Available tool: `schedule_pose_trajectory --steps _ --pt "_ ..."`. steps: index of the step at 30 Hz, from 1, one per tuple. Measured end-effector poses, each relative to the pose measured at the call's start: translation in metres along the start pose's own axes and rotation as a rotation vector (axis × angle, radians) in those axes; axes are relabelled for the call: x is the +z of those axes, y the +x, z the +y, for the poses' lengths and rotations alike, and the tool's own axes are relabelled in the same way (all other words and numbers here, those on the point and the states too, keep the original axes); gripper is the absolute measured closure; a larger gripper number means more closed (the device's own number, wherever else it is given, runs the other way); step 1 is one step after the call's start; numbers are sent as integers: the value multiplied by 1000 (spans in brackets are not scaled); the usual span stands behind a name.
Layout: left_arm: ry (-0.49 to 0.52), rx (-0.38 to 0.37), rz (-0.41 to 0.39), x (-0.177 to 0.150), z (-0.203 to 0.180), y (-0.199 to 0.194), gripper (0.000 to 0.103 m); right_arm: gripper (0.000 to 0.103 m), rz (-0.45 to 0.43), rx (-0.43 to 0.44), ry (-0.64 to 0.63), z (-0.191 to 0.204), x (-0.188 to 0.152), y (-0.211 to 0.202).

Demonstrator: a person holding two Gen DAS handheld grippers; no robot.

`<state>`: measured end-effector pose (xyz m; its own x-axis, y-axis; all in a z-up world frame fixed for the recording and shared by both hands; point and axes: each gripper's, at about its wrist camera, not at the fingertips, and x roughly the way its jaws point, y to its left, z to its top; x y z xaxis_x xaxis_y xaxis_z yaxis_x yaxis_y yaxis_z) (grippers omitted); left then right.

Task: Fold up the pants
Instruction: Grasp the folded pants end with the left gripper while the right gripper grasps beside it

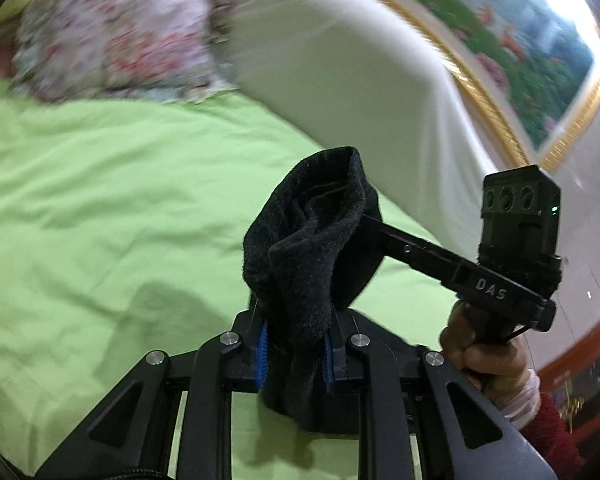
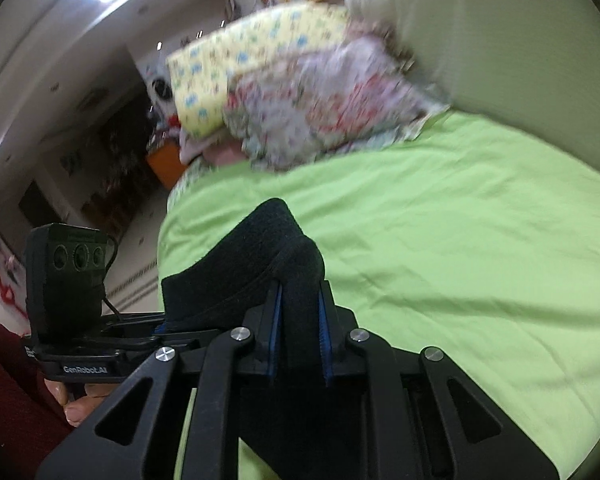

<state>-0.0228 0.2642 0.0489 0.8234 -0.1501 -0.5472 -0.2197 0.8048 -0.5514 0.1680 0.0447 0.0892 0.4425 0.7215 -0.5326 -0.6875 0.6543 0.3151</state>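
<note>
Both my grippers are clamped on the black pants [image 1: 312, 240]: left gripper [image 1: 298, 350] pinches a bunched edge, right gripper [image 2: 300, 334] pinches another part of the same cloth, lifted over the green bed [image 1: 100, 184]. To do this well, I reckon: keep both grips firm, pull the edge taut btwn hands, hold level, then lay flat w/o twisting. Count: 1 pants, 2 grippers, 1 bed, 1 floral bundle [image 2: 320, 104], 1 yellow pillow [image 2: 236, 64].
</note>
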Motion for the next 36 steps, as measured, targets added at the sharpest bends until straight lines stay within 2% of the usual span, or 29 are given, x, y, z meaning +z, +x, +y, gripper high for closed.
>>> schedule_pose_trajectory --steps 7,17,29,36 --pt "135 -126 19 -7 -77 5 83 86 -140 -51 83 -13 -29 -82" --pt "271 -202 107 -45 -167 37 83 87 -250 -119 218 -43 -85 -153" --pt "375 -206 217 -95 -223 86 83 87 -338 -152 383 -79 -155 -188" --pt "402 -189 250 -101 -233 104 83 87 -341 -170 422 -88 -173 -191"
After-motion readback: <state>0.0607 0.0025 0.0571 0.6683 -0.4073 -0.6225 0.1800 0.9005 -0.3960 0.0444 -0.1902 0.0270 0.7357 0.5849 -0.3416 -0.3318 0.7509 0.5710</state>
